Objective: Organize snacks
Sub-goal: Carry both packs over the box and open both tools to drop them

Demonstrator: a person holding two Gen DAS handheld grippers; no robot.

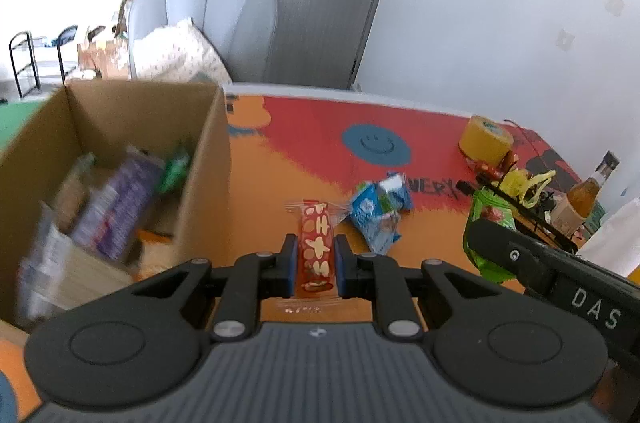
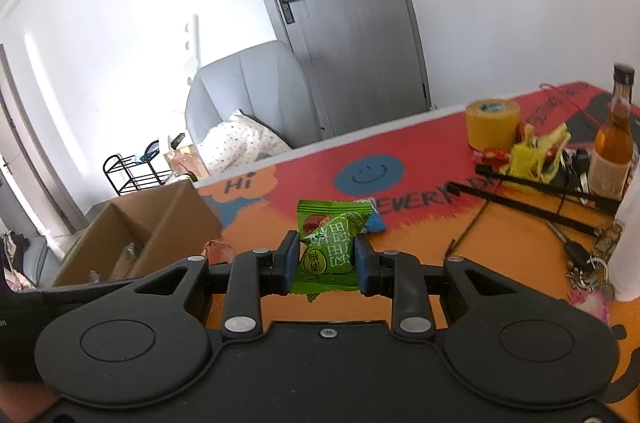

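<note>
Red snack bar (image 1: 317,247) is pinched tight by the left gripper (image 1: 316,263) beside the cardboard box (image 1: 208,159); green snack packet (image 2: 328,251) is clamped in the right gripper (image 2: 326,263), held above the table (image 2: 500,263).

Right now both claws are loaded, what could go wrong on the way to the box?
1. The left claw pinches the red bar only at its near end; it could swing or slip.
2. The green pack is crumpled in the right claw, so it may squirm loose.
3. The box already looks crowded.
</note>
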